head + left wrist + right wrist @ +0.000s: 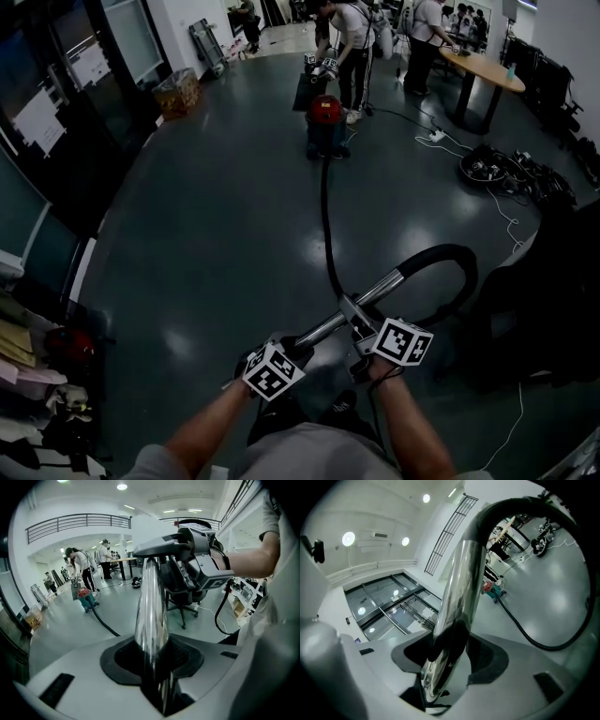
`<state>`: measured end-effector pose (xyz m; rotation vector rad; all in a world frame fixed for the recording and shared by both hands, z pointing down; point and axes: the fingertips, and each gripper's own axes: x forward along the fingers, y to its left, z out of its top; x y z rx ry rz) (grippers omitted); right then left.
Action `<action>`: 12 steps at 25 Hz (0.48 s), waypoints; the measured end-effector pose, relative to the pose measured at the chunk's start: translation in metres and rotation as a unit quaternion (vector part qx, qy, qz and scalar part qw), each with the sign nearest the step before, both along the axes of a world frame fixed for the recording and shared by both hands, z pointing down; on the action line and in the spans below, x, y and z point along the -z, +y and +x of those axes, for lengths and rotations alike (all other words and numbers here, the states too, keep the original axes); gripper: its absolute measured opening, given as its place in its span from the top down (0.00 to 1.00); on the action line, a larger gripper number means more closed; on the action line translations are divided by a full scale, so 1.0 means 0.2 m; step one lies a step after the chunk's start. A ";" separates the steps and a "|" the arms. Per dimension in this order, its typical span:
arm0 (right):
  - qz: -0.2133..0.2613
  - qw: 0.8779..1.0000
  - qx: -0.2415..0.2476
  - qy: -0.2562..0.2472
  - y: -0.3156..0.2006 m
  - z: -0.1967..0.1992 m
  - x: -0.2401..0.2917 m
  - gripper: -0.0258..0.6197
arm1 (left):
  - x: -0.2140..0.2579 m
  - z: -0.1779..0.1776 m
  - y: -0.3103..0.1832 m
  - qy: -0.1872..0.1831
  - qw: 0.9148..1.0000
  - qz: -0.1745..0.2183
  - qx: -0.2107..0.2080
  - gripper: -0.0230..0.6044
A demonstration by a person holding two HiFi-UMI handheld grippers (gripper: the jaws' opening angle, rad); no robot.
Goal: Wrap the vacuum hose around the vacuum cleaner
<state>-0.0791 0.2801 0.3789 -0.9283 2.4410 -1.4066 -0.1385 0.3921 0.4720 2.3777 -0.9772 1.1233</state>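
Observation:
The red vacuum cleaner (325,111) stands far off on the dark floor, also small in the left gripper view (86,597). Its black hose (327,220) runs toward me, loops round at the right and joins a chrome wand (375,292). My left gripper (298,345) is shut on the wand's lower end; the wand (151,620) stands up between its pads. Higher on the same wand my right gripper (361,323) is also shut, and the wand (459,597) passes between its pads up to the hose bend (511,508).
Several people stand behind the vacuum cleaner near a round table (483,67). A coil of cables (487,169) lies on the floor at right, a black office chair (534,300) stands close at right, and cluttered shelves (37,366) line the left.

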 end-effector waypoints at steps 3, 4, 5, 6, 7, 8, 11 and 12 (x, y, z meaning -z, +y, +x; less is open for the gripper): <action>-0.015 1.000 0.001 -0.004 -0.01 -0.12 -0.04 0.64 | 0.00 -0.02 -0.03 0.007 1.000 0.002 -0.015 0.74; -0.022 1.000 -0.003 -0.007 -0.02 -0.16 -0.06 0.64 | 0.00 -0.03 -0.04 0.011 1.000 0.002 -0.020 0.74; -0.029 0.999 -0.013 -0.012 -0.03 -0.21 -0.07 0.64 | 0.00 -0.04 -0.04 0.016 1.000 0.001 -0.025 0.74; -0.035 0.999 -0.029 -0.018 -0.05 -0.24 -0.09 0.64 | -0.01 -0.06 -0.05 0.021 0.999 -0.002 -0.029 0.74; -0.038 0.998 -0.049 -0.024 -0.07 -0.27 -0.09 0.64 | -0.01 -0.08 -0.05 0.027 0.999 -0.006 -0.032 0.74; -0.037 0.997 -0.068 -0.026 -0.09 -0.30 -0.10 0.64 | -0.02 -0.12 -0.06 0.034 0.999 -0.012 -0.035 0.74; -0.030 0.994 -0.104 -0.025 -0.13 -0.45 -0.09 0.64 | -0.01 -0.25 -0.09 0.053 0.997 -0.026 -0.041 0.74; -0.027 0.993 -0.114 -0.029 -0.14 -0.50 -0.08 0.64 | -0.01 -0.29 -0.10 0.059 0.997 -0.029 -0.044 0.74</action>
